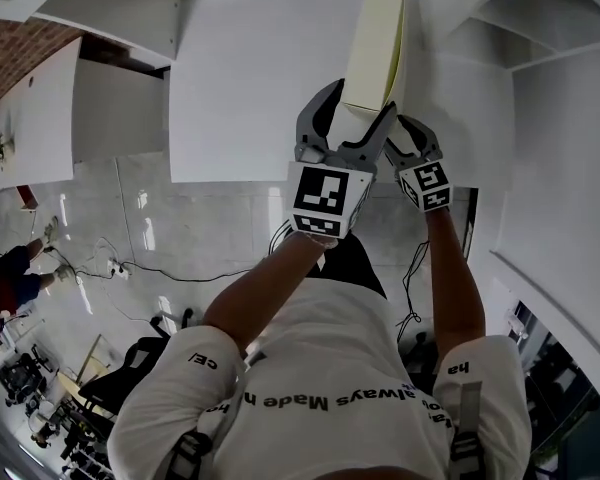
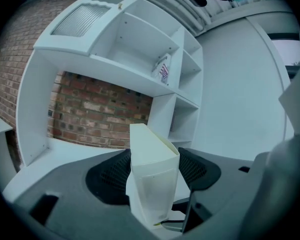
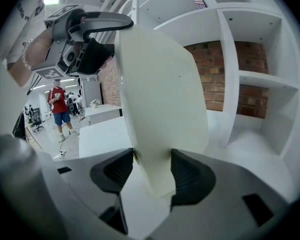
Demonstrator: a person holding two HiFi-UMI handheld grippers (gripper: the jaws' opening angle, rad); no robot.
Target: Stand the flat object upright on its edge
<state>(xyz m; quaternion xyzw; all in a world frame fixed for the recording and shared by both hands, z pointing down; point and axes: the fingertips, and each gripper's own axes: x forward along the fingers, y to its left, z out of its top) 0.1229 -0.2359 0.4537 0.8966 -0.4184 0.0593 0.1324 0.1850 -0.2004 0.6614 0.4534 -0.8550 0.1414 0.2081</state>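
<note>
The left gripper [image 2: 155,176] and right gripper [image 3: 154,174] are both clamping the flat cream box [image 1: 373,53], which is standing on its narrow edge on the white table [image 1: 240,68], probably risking a topple if either lets go unevenly.

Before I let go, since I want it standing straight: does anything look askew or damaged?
Nothing stands out. The cream flat box looks intact, clamped between the left gripper and the right gripper at the white table.
</note>
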